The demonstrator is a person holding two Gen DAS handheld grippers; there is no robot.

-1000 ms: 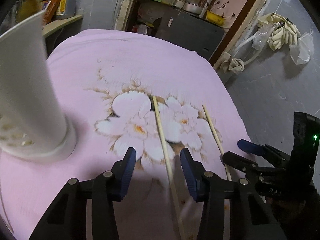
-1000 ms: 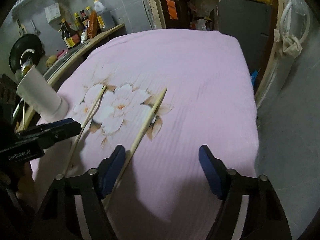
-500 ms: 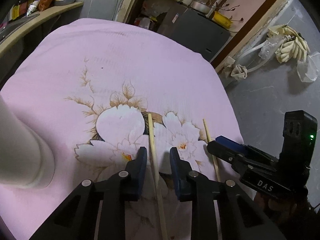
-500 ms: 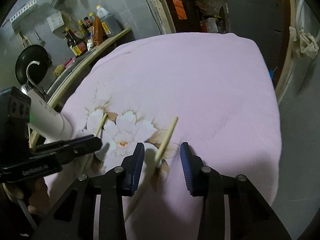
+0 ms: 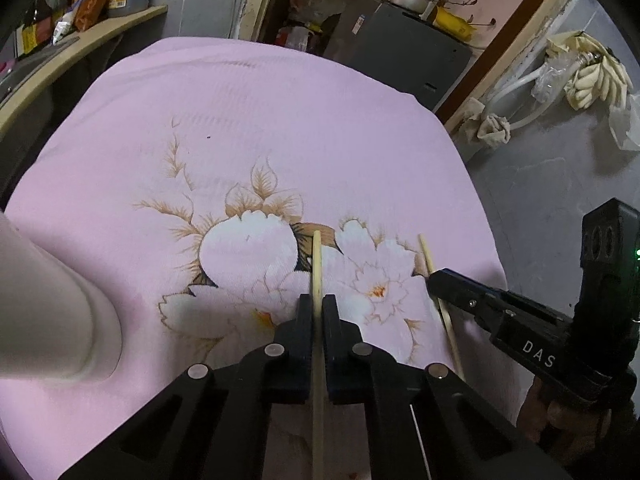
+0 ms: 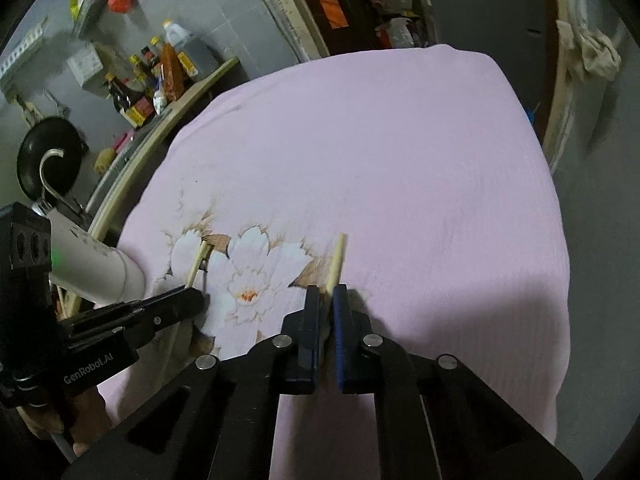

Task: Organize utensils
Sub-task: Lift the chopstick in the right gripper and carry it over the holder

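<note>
Two pale wooden chopsticks lie on a pink flowered cloth (image 5: 280,112). My left gripper (image 5: 318,306) is shut on the left chopstick (image 5: 317,264), which runs back between its fingers. My right gripper (image 6: 329,294) is shut on the right chopstick (image 6: 336,260); it also shows in the left wrist view (image 5: 430,262) with the right gripper (image 5: 436,280) on it. The left gripper (image 6: 196,300) shows in the right wrist view on its chopstick (image 6: 198,264). A white perforated utensil holder (image 5: 44,300) stands at the cloth's left edge, also seen in the right wrist view (image 6: 92,264).
A wooden counter (image 6: 168,120) with sauce bottles (image 6: 132,100) and a black pan (image 6: 48,160) runs along the left of the table. A dark cabinet (image 5: 404,48) stands beyond the far edge. Grey floor (image 5: 560,168) lies to the right.
Both grippers have closed from wide open onto their chopsticks and moved forward along them. The utensil holder has slid toward the left edge of the left wrist view.
</note>
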